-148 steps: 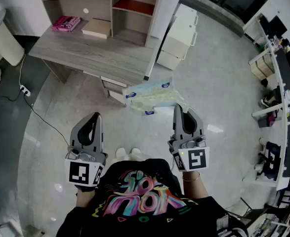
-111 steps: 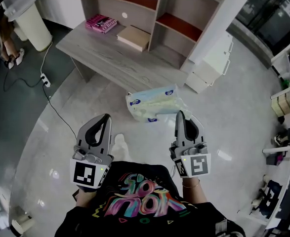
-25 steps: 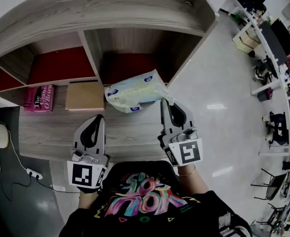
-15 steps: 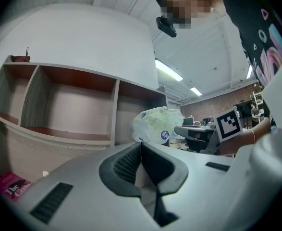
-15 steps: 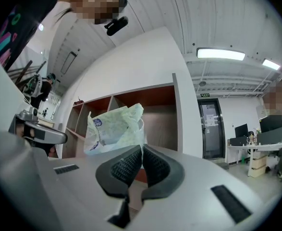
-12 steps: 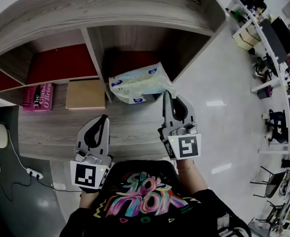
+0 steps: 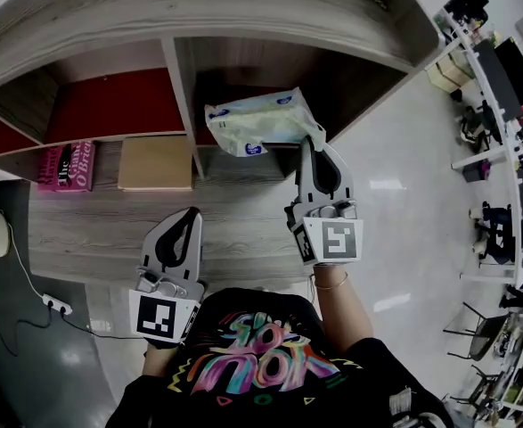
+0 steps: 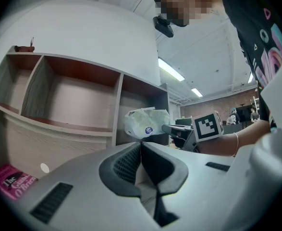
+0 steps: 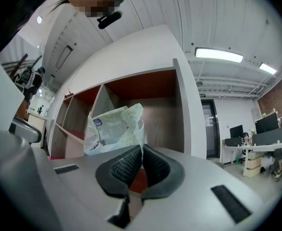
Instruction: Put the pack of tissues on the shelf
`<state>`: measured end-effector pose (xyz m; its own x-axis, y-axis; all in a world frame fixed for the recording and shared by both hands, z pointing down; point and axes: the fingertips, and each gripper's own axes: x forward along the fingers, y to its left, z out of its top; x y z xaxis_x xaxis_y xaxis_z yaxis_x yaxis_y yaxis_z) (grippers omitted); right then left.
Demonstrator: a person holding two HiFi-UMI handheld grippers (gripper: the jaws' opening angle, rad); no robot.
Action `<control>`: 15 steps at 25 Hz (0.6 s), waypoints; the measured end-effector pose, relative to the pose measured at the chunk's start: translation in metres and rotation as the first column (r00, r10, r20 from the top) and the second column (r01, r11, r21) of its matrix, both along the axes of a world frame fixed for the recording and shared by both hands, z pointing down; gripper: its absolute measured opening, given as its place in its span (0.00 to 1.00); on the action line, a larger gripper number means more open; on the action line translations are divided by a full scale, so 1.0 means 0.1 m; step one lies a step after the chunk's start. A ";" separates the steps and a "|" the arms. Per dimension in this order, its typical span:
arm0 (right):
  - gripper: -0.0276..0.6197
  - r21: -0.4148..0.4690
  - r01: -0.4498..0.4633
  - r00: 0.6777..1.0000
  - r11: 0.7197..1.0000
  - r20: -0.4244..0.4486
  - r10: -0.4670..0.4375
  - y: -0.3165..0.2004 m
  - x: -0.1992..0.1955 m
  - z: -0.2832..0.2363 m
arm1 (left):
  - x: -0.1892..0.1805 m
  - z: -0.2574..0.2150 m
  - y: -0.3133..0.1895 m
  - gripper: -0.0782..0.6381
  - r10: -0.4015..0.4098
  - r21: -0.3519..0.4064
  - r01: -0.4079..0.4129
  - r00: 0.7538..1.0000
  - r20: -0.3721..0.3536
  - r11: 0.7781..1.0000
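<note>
The pack of tissues [image 7: 259, 121] is a pale green plastic bag with blue round labels. It hangs in the air in front of the right compartment of the wooden shelf [image 7: 183, 105]. My right gripper [image 7: 313, 141] is shut on the pack's crumpled plastic edge; in the right gripper view the pack [image 9: 113, 128] rises just above the closed tips of that gripper [image 9: 141, 148]. My left gripper [image 7: 192, 214] is lower, over the desk, shut with nothing in it. In the left gripper view the pack [image 8: 145, 123] shows beyond the left gripper [image 8: 141, 144].
A pink book [image 7: 65, 168] and a flat tan box [image 7: 154, 163] lie on the desk [image 7: 154, 230] under the left compartment. The shelf has red-backed compartments. A power strip [image 7: 54, 305] lies on the floor at left. Office desks [image 7: 502, 78] stand far right.
My right gripper has carried the pack up and forward, closer to the right shelf compartment. The left gripper has sunk slightly lower in the head view.
</note>
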<state>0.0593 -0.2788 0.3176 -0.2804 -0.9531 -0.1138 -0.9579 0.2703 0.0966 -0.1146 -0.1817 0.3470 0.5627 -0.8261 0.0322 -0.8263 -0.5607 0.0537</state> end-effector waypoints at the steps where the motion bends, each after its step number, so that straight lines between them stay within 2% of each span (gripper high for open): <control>1: 0.07 -0.005 -0.002 1.000 1.000 0.001 0.002 -0.02 0.00 0.02 | -0.01 0.02 0.02 0.15 -0.003 -0.003 0.003 1.000 -0.001 1.000; 15: 0.07 -0.120 -0.052 0.998 0.991 0.011 0.054 -0.42 0.03 0.32 | -0.10 0.21 0.04 0.15 -0.019 -0.034 0.019 1.000 -0.002 0.999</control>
<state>0.0620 -0.3211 0.3493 -0.2283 -0.9736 -0.0011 -0.9722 0.2279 0.0533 -0.1245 -0.1778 0.3678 0.5469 -0.8350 0.0596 -0.8366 -0.5427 0.0744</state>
